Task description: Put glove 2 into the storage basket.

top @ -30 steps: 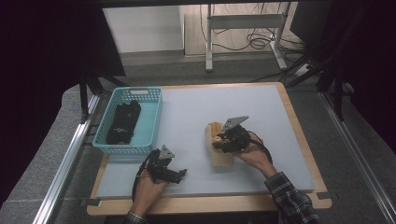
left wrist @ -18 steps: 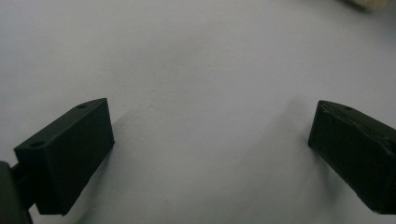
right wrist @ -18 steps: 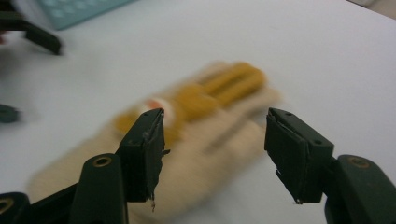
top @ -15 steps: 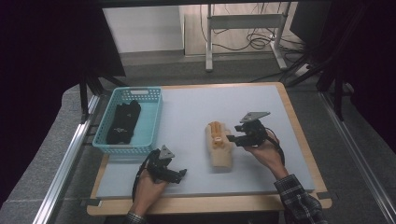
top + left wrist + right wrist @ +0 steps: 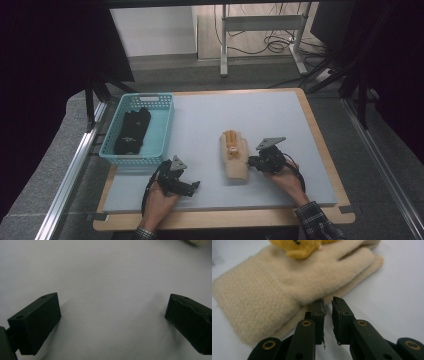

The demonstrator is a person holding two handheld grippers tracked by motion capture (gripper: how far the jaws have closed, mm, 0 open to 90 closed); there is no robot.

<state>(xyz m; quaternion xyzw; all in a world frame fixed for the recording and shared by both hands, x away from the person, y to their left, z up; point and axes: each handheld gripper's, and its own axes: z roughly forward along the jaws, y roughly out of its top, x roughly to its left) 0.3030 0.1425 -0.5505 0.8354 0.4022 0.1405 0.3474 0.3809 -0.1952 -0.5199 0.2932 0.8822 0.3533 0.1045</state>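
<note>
A beige fleece glove (image 5: pixel 234 157) with a yellow plush patch (image 5: pixel 299 247) lies flat on the grey mat, fingers pointing away. My right gripper (image 5: pixel 251 161) sits low at the glove's right edge, its tips (image 5: pixel 327 301) just touching the fleece (image 5: pixel 274 290). Its jaws have just been closing and now stand almost together, with only a thin slit and nothing between them. My left gripper (image 5: pixel 194 186) rests near the mat's front left, jaws wide apart over bare mat (image 5: pixel 112 298).
A teal mesh basket (image 5: pixel 166 125) at the mat's left holds a pair of black gloves (image 5: pixel 132 131). The mat lies on a wooden board (image 5: pixel 320 135) with a raised rim. Metal rails run along both sides; table legs and cables stand beyond.
My right gripper left the top of the glove, swung out to the right, then came down and nearer to the glove's right edge with its jaws closing. The left gripper stayed put.
</note>
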